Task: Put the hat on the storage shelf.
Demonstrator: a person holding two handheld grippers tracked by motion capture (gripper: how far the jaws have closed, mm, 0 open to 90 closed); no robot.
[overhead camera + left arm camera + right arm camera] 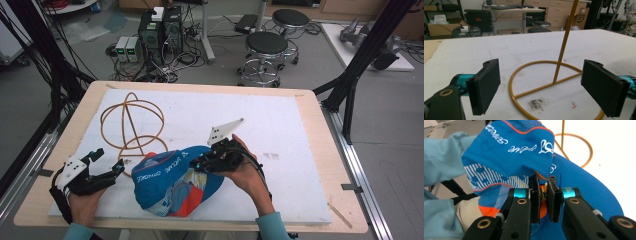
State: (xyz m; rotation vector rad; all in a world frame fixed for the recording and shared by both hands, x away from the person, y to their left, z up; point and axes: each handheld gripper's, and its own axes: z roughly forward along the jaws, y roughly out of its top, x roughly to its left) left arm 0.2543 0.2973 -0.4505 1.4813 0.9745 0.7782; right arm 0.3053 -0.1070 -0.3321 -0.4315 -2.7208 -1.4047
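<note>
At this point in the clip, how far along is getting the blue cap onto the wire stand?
Done: the right gripper is shut on the blue cap, pinching its fabric. In hand: the cap sits bunched at the table's front, beside the gold wire stand. Left, as I judge it: carrying the cap onto the stand. The left gripper is open, facing the stand's base ring.

On the table (320, 150), the wire stand (132, 122) sits toward the left, nearer the far edge. The cap (170, 182) lies just in front of it, by the near edge, touching its base ring. The left gripper (107, 167) rests at the near-left corner; the right gripper (200, 164) sits on the cap's right side.
</note>
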